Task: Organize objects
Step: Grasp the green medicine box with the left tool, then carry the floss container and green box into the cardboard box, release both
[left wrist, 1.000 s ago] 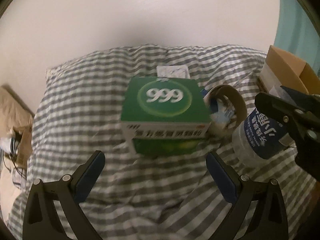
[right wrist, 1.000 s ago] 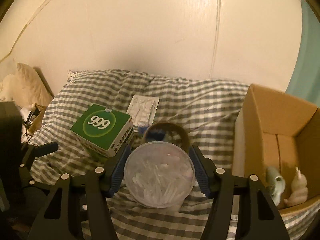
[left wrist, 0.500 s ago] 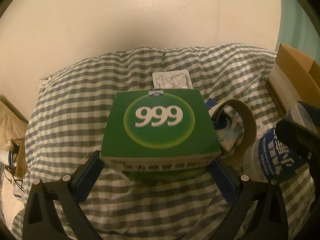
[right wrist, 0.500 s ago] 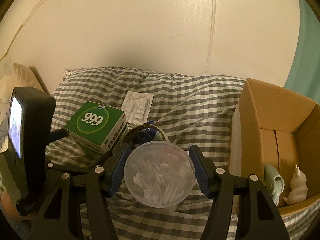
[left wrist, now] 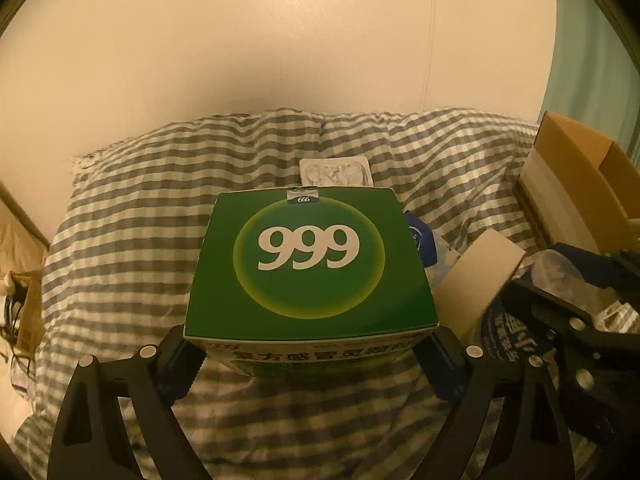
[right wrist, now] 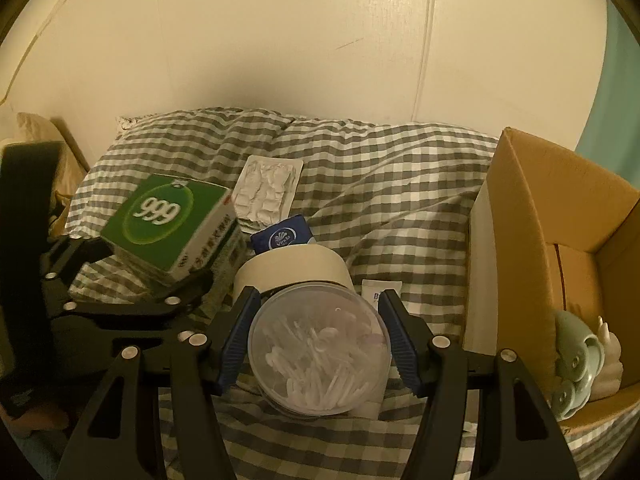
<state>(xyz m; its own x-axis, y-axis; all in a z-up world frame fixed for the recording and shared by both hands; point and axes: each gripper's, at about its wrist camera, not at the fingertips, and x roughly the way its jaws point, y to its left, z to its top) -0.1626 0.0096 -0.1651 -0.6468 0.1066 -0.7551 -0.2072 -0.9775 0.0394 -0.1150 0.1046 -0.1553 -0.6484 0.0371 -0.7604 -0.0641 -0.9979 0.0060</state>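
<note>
green 999 box (left wrist: 310, 268) clamped in left hand-held gripper (left wrist: 310, 360); clear swab tub (right wrist: 319, 354) clamped in right hand-held gripper (right wrist: 319, 344), cardboard box (right wrist: 532, 216) rightward, nearer.

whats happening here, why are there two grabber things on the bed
A person is tidying items off a checked bedcover with two handheld grippers. The left gripper is clamped on a green 999 medicine box. The right gripper grips a clear round tub of cotton swabs. A tape roll, a blister pack and a blue tissue packet lie on the bed. An open cardboard box at the right holds small ceramic figures.
</note>
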